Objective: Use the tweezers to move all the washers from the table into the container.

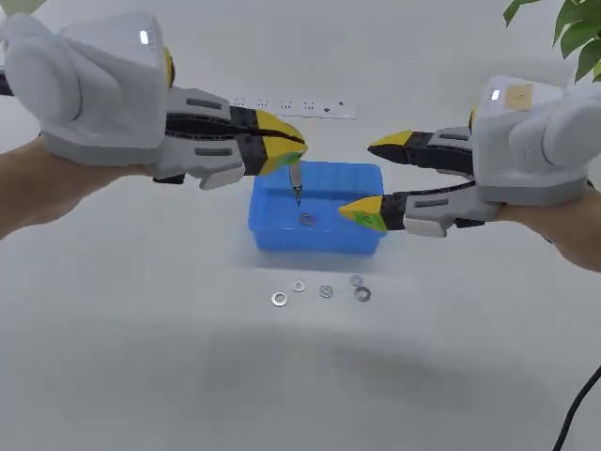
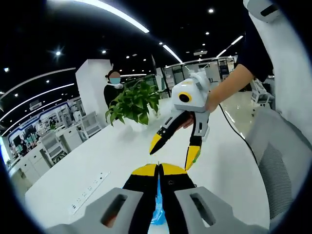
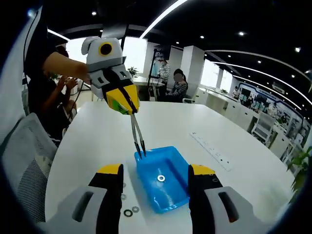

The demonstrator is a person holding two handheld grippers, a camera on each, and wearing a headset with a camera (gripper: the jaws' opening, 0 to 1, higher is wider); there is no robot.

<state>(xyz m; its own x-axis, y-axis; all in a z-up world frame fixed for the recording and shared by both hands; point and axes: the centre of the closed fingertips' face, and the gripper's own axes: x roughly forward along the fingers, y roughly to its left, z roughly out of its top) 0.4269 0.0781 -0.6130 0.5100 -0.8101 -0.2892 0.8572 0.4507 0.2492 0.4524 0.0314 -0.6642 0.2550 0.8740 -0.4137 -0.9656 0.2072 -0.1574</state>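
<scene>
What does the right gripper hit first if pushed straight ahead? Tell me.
Likely the thin metal tweezers clamped in the left gripper, hanging over the blue plastic container just ahead of the open right gripper. Depth is unclear; it might pass beside them.

Left gripper and right gripper: white moulded housings, black jaws, yellow tips, green marking on the right's lower tip. Dark sleeve at the upper arm.

The tweezers' upper end lay hidden in the left gripper's closed jaws, which hid most of the container in the left gripper view. In the head view the right gripper covered the container's right front corner.
</scene>
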